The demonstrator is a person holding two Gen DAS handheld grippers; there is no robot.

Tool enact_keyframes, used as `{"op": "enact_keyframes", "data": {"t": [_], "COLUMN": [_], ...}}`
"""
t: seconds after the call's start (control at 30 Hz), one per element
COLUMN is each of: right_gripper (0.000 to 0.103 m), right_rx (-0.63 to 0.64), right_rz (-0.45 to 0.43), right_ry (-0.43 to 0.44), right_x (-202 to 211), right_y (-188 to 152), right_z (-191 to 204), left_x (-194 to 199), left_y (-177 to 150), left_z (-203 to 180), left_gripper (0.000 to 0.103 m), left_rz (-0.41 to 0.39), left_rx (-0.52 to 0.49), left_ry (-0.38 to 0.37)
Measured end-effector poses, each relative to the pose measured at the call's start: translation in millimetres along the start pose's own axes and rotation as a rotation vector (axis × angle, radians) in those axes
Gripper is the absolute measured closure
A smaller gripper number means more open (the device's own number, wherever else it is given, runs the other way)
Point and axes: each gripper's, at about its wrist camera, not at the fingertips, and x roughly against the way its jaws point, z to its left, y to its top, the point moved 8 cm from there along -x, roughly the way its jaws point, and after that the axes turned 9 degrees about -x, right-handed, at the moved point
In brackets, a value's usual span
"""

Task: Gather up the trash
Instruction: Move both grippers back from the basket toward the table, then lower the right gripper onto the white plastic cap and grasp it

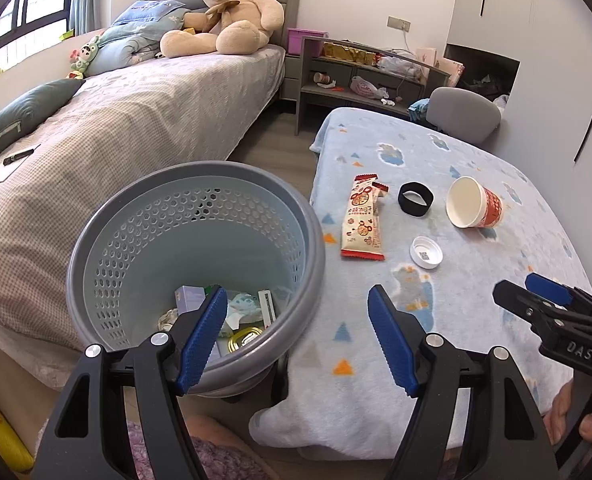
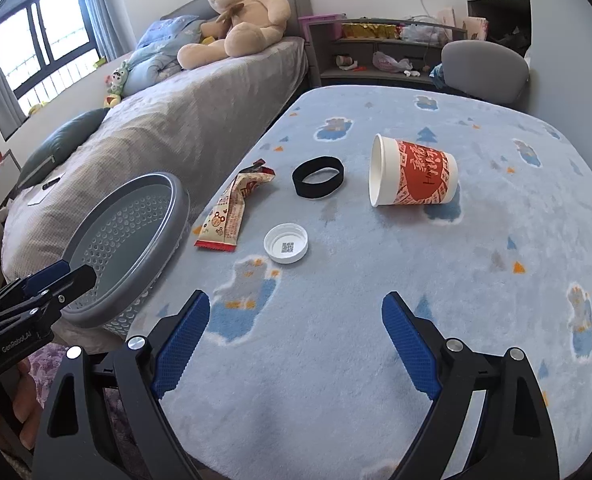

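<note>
Bedroom table, fleece-covered: wrapper, cap, band, tipped cup at 12 o'clock. Bin at 9 o'clock edge, likely for short drops. Left gripper, right gripper: fingers apart, empty.

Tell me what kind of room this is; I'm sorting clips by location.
Most likely a bedroom, perhaps a child's: a bed with a large teddy bear against its headboard, and a cluttered shelf unit behind a blanket-covered table.
</note>
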Motion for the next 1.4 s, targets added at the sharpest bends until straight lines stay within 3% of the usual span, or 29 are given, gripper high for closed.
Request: {"op": "enact_keyframes", "data": {"t": [0.23,0.6,0.87,1.1,1.4], "right_gripper": [0.017,0.017,0.017,0.006,0.005], "right_rx": [0.052,0.097,0.136,0.148,0.153], "right_rz": [0.017,0.087,0.132,0.166,0.19], "right_ry": [0.01,-0.042,-0.108,-0.162,-0.155], "right_x": [-30,-87,-107,-118,-122], "right_y": [15,22,20,19,21], "right_z": [5,10,9,7,5], "left_x": [-5,-24,-36,-40,-37], "left_y": [7,8,6,4,5], "left_z": [-11,-6,-1,0,0], "left_gripper": [0.033,0.033,0.033,0.033,0.033], "left_rz": [0.002,0.031,0.048,0.052,0.043], "left_rx": [0.0,0.001,0.012,0.019,0.027], "left_ry": [0.009,0.035,0.027,0.016,0.007]}}
